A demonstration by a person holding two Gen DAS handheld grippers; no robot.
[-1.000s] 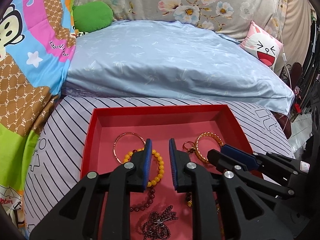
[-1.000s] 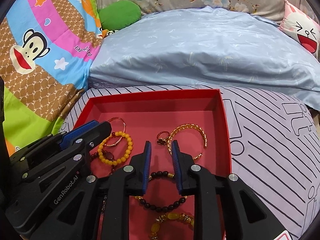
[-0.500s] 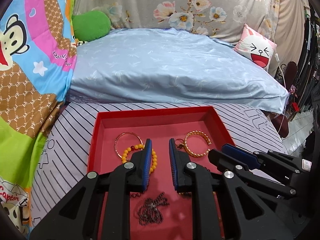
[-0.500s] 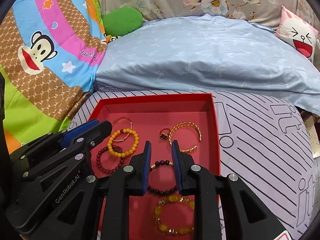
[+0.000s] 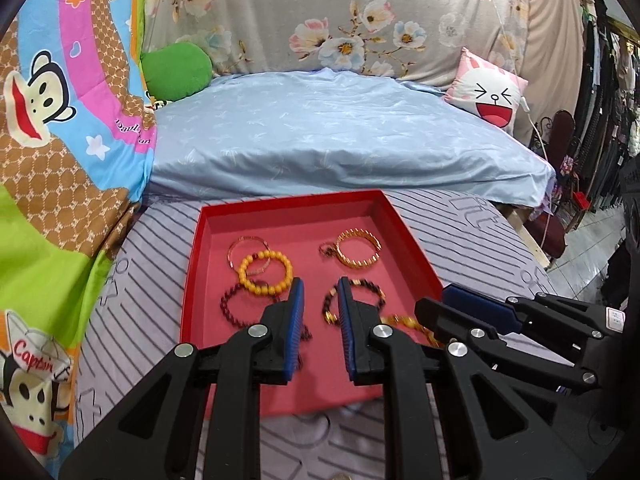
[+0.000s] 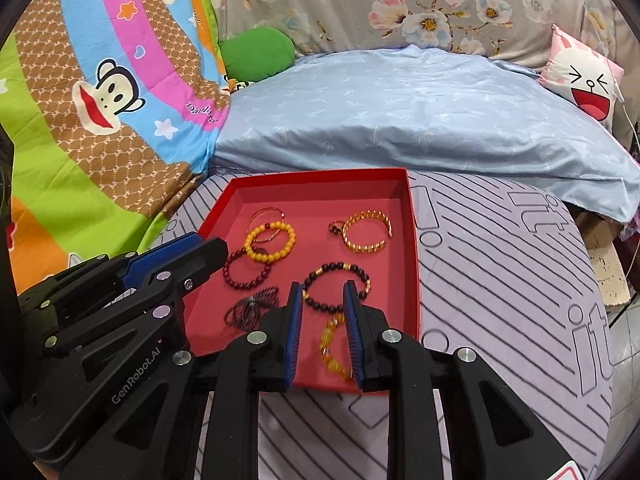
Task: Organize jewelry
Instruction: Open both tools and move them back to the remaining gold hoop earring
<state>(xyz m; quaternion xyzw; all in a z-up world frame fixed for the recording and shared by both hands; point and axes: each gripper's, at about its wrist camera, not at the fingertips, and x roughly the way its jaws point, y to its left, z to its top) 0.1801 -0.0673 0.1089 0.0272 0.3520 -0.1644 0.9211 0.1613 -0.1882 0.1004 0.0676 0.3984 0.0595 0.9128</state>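
Presently, both grippers are hovering empty, jaws apart; dark bead bracelet (image 6: 335, 288) is lying at twelve o'clock of right gripper (image 6: 320, 330), nearer than left gripper (image 5: 319, 330).

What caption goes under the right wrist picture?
Two open grippers, right gripper and left gripper, hover over bracelets in a red tray.

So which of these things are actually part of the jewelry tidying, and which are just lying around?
Part of the job:
red tray
gold bangle
yellow bead bracelet
dark bead bracelet
left gripper
right gripper

Just lying about:
bunny cushion
green pillow
blue quilt
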